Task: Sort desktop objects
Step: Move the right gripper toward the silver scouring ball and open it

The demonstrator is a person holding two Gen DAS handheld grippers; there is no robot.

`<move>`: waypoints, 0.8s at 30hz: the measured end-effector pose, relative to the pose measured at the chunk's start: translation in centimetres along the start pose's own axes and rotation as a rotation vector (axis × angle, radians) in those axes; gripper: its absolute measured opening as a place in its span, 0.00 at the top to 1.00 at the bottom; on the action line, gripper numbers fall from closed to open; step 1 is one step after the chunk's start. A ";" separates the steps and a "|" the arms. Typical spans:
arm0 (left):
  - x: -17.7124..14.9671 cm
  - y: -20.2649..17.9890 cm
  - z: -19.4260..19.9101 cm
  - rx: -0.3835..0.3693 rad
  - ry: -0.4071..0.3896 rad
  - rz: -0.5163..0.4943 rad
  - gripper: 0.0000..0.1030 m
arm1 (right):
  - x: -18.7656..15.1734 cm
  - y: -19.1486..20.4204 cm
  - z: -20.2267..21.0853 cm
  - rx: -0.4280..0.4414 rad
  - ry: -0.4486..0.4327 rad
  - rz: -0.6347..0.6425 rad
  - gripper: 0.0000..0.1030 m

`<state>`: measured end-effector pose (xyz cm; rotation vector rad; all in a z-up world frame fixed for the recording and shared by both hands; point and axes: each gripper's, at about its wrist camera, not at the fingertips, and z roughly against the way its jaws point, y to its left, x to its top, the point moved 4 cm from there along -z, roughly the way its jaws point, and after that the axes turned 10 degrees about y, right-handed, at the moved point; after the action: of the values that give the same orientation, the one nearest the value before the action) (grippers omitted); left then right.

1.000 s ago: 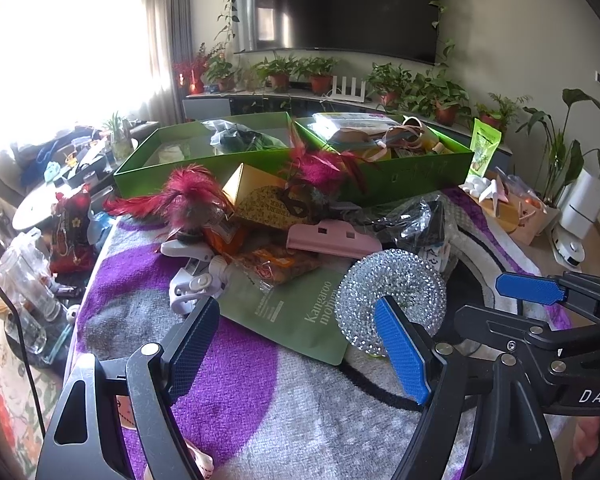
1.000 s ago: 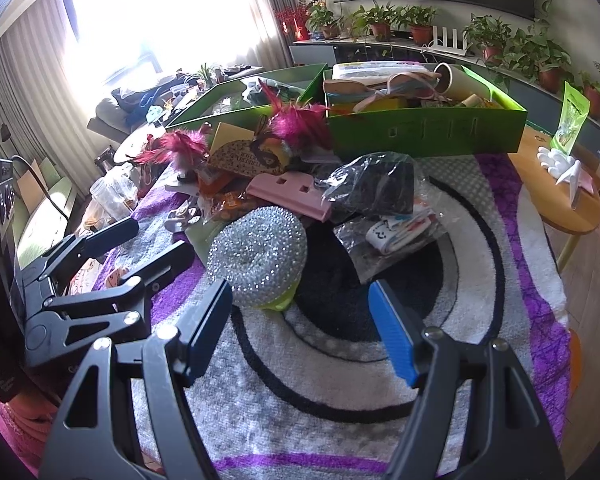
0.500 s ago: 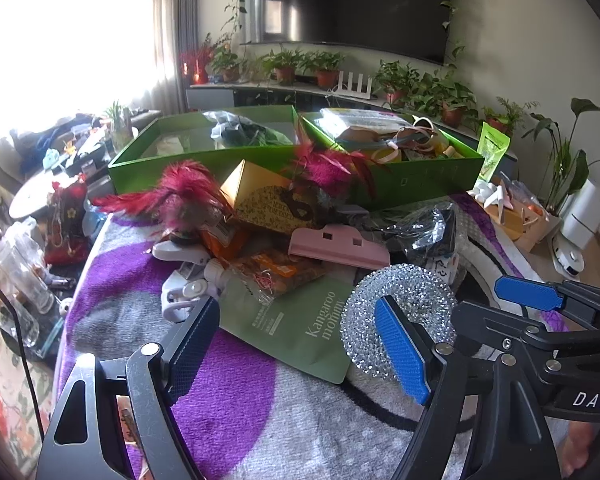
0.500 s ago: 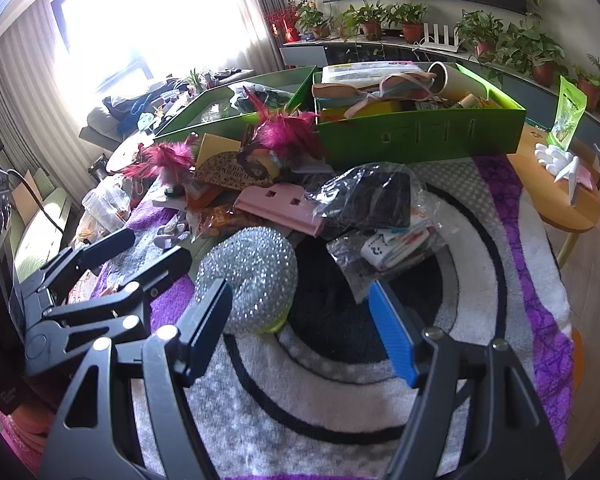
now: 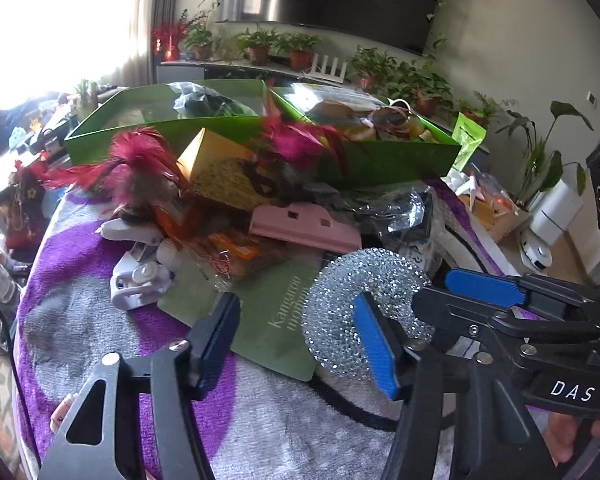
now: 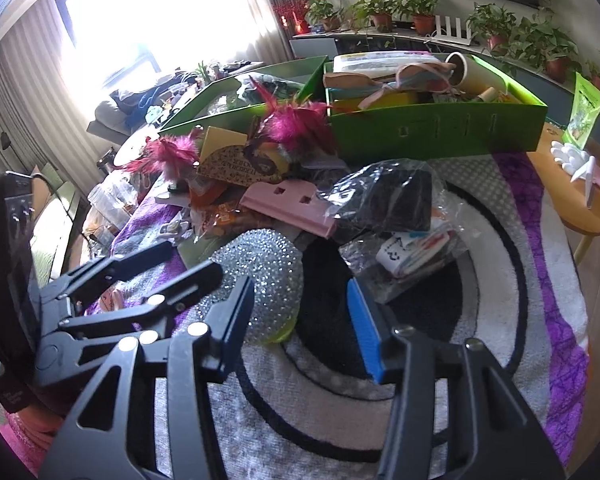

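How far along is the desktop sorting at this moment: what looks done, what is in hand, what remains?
Done: both green boxes already hold items. In hand: nothing; the left gripper and right gripper are closing with nothing between their pads, near the steel scourer. Left: scourer, green pouch, pink clip, feathers, bagged items.

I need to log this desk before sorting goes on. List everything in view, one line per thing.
Scouring ball: one, silver, near edge of the pile, on the blanket.
Pouch: one, green, flat, left of the ball.
Clip: one, pink, behind the ball.
Feather pieces: two, magenta-red, on top of the pile.
Clear bags: two, dark and white contents, right of the clip.
Boxes: two, green, at the back, both holding items.
Blanket: one, purple, white, black, under everything.
Potted plants: several, along the far shelf.
Left gripper: jaws closing, nothing between them.
Right gripper: jaws closing, nothing between them.
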<state>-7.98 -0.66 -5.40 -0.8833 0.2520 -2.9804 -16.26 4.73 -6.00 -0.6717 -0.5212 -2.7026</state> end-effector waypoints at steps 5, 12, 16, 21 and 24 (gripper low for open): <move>0.0 -0.2 -0.2 -0.024 0.006 0.003 0.44 | 0.0 -0.2 -0.1 0.035 0.011 -0.023 0.54; -0.1 -0.3 -0.3 -0.033 0.016 0.007 0.49 | 0.2 -0.1 -0.2 0.035 0.012 -0.019 0.53; -0.3 -1.0 -0.4 -0.092 0.036 -0.018 0.66 | 0.0 -0.5 -1.2 0.084 0.044 -0.036 0.58; -0.4 -1.8 -0.4 -0.100 0.032 -0.039 0.71 | -0.2 -0.1 -1.1 0.097 0.040 -0.008 0.73; -0.5 -2.1 -0.3 -0.095 0.029 -0.049 0.73 | -0.3 -0.2 -1.2 0.100 0.042 -0.010 0.73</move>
<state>-7.67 1.44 -5.56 -0.8676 0.3808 -3.0507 -16.55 4.48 -7.19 -0.5853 -0.6454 -2.6730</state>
